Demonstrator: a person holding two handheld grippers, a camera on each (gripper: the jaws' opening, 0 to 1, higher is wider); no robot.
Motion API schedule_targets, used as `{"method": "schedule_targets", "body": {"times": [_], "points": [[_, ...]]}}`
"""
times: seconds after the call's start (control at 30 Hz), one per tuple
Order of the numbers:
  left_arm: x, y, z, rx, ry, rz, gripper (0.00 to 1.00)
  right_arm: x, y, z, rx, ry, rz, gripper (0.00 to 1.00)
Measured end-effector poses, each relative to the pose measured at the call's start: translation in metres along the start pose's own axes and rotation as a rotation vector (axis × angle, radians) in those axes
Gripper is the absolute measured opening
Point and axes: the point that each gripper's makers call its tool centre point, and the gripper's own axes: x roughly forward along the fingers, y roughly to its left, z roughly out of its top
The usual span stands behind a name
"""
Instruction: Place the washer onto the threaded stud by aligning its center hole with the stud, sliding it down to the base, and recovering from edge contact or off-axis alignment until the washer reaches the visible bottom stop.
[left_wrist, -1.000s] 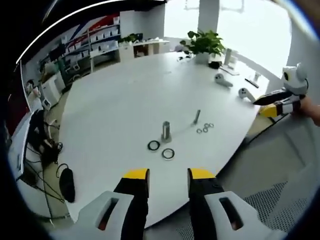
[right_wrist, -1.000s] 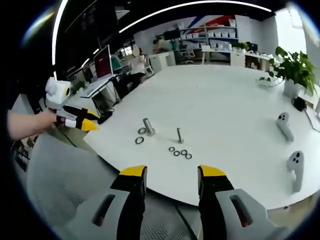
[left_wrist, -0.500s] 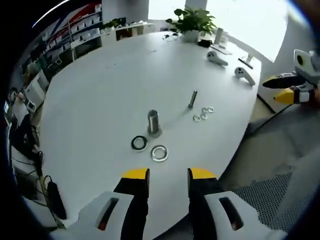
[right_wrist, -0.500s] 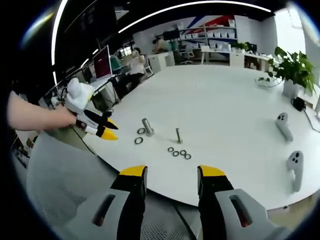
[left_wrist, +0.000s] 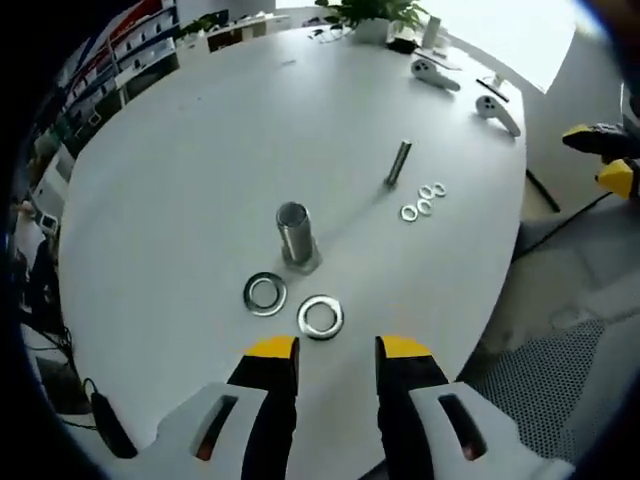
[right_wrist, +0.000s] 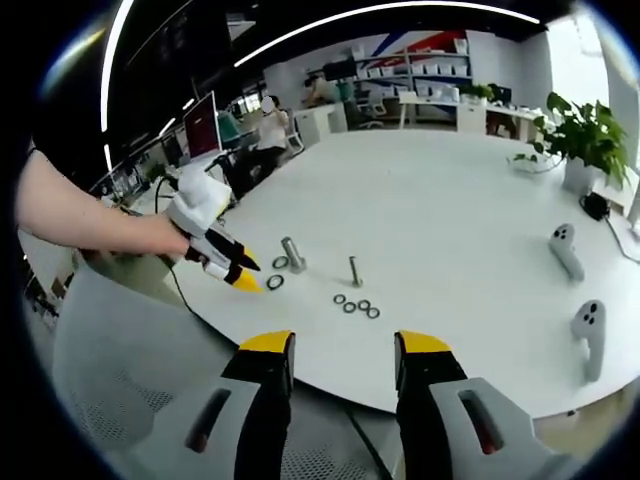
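Note:
In the left gripper view, a thick threaded stud (left_wrist: 294, 236) stands upright on the white table (left_wrist: 200, 150). Two large washers (left_wrist: 265, 294) (left_wrist: 320, 316) lie flat just in front of it. My left gripper (left_wrist: 335, 350) hovers open above the table edge, close behind these washers, holding nothing. A thin bolt (left_wrist: 398, 164) stands further back with three small washers (left_wrist: 423, 203) beside it. In the right gripper view, my right gripper (right_wrist: 343, 345) is open and empty, off the table edge. There the left gripper (right_wrist: 228, 265), held by a hand, points at the stud (right_wrist: 294, 253) and washers (right_wrist: 275, 282).
Two white controllers (left_wrist: 470, 88) lie at the far side of the table in the left gripper view, and again at the right in the right gripper view (right_wrist: 568, 250). A potted plant (right_wrist: 588, 135) stands behind them. Desks, shelves and monitors (right_wrist: 205, 125) fill the room beyond.
My left gripper has moved forward and down toward the stud and the two large washers, which now look bigger. The right gripper has stayed in place. Both remain open.

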Motion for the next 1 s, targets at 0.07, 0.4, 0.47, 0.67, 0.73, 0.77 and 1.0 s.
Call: {"method": "schedule_targets", "body": {"times": [0.07, 0.4, 0.47, 0.67, 0.73, 0.77, 1.0], "points": [[0.003, 0.0, 0.0, 0.007, 0.013, 0.0, 0.29, 0.0, 0.0, 0.0, 0.0, 0.001, -0.001, 0.42], [0.015, 0.007, 0.0, 0.004, 0.063, 0.004, 0.29, 0.0, -0.002, 0.0, 0.005, -0.005, -0.001, 0.41], [0.016, 0.006, 0.001, 0.007, 0.067, 0.003, 0.29, 0.0, -0.001, 0.001, 0.007, -0.007, -0.001, 0.41], [0.024, 0.005, -0.003, 0.017, 0.1, -0.004, 0.29, 0.0, -0.001, 0.0, 0.007, -0.005, 0.0, 0.41], [0.022, 0.005, 0.001, 0.04, 0.097, 0.002, 0.28, 0.0, -0.001, 0.0, 0.007, -0.004, 0.0, 0.41], [0.023, 0.005, 0.002, 0.05, 0.097, -0.001, 0.28, 0.0, -0.001, 0.0, 0.007, -0.005, 0.0, 0.41], [0.023, 0.006, 0.001, 0.167, 0.203, 0.005, 0.28, 0.0, -0.001, 0.001, 0.008, -0.005, 0.003, 0.41]]}}
